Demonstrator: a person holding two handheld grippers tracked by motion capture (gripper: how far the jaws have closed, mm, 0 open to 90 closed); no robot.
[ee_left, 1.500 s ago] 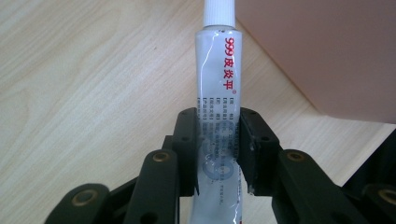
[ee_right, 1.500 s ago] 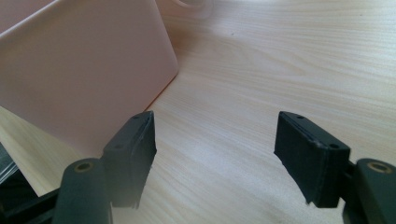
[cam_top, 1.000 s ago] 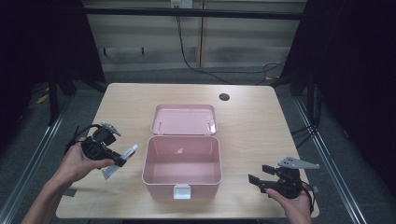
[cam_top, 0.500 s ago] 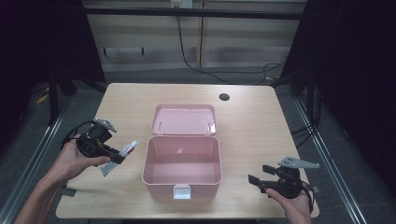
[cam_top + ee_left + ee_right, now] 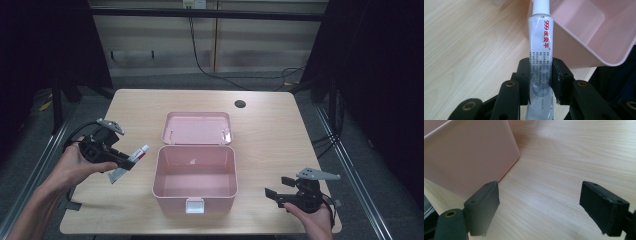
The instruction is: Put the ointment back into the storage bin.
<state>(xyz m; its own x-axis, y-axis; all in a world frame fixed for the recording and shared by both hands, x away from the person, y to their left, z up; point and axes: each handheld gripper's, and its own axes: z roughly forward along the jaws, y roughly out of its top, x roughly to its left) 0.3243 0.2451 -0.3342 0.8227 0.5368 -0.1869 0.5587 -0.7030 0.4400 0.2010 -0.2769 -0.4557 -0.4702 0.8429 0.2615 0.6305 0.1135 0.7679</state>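
1. left gripper (image 5: 131, 161) is clamped on the white ointment tube (image 5: 541, 50), held above the table (image 5: 280, 130) just left of the open pink box (image 5: 195, 172), cap toward it.
2. right gripper (image 5: 539, 207) sits low near the box's right side; its jaws have just been opening and stand wide with nothing between them.

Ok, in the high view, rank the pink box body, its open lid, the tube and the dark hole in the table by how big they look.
Largest to smallest:
1. pink box body
2. open lid, flat behind the body and farther from the camera, so the gap may be overstated
3. tube, held in the left claw, part hidden
4. dark hole
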